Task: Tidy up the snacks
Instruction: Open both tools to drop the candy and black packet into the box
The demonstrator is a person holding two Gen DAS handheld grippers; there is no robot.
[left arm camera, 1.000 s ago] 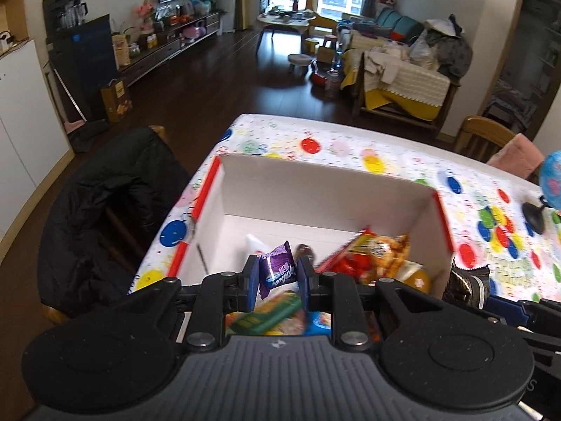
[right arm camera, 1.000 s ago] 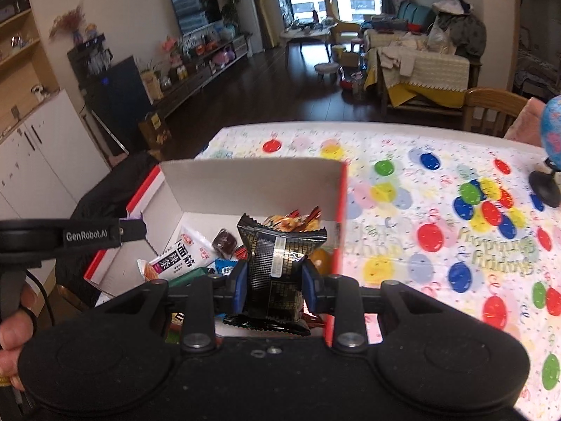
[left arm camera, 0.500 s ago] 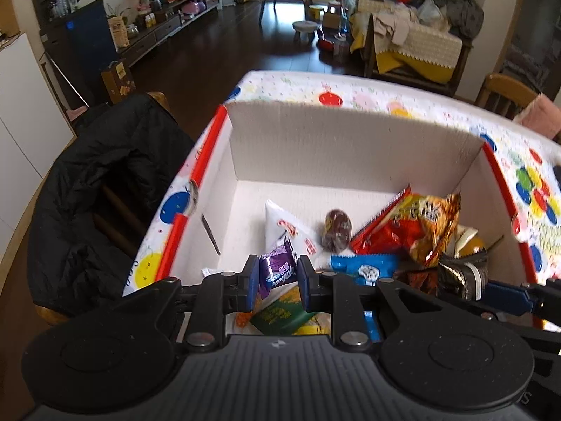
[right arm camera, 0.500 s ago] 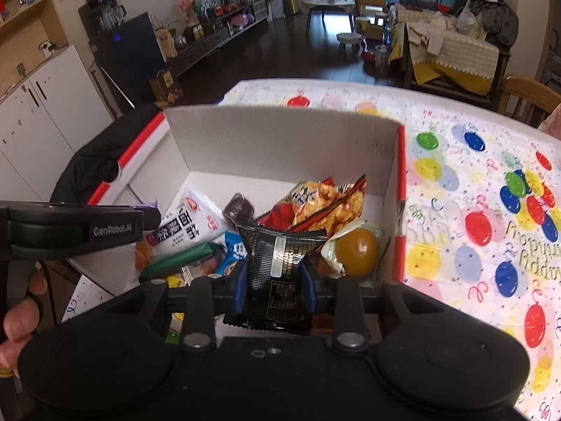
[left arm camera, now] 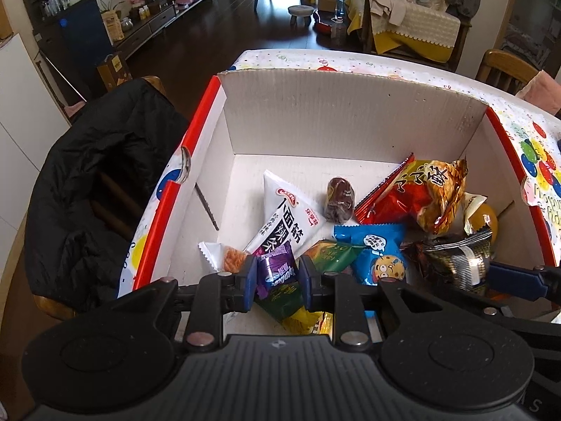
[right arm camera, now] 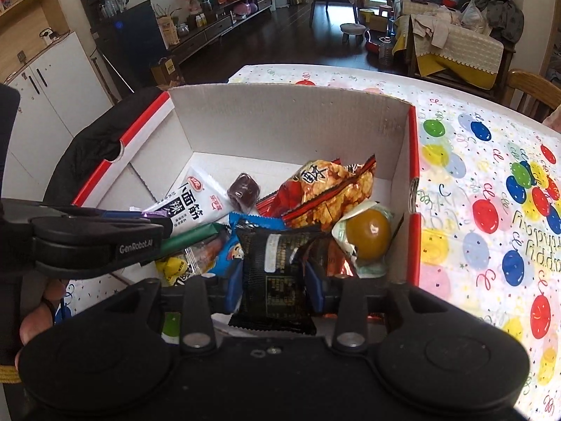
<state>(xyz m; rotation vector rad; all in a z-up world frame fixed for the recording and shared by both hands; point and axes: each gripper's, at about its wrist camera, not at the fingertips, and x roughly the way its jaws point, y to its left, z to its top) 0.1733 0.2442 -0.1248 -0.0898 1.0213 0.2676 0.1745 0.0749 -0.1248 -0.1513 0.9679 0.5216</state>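
Note:
A white cardboard box (left arm camera: pixel 350 115) with red edges holds several snack packets. My left gripper (left arm camera: pixel 277 280) hangs low over its near left part. Its jaws are opening, and a small purple packet (left arm camera: pixel 275 268) sits loosely between them on a green packet (left arm camera: pixel 329 256). My right gripper (right arm camera: pixel 275 280) is over the box's near right part (right arm camera: pixel 291 122). Its jaws are opening too, around a black packet (right arm camera: pixel 277 263) that rests on the pile. A white packet (left arm camera: pixel 291 217), a brown candy (left arm camera: pixel 339 200), a red-orange bag (left arm camera: pixel 420 193) and a blue cookie packet (left arm camera: pixel 378 256) lie further in.
A black jacket (left arm camera: pixel 98 193) hangs on a chair left of the box. The balloon-print tablecloth (right arm camera: pixel 491 193) stretches to the right. A round yellow sweet (right arm camera: pixel 368 233) lies against the box's right wall. A person's hand (right arm camera: pixel 35 315) holds the left gripper.
Both grippers have sunk down into the box. Their jaws have widened, and the black packet, pinched before, now lies flatter between the right fingers.

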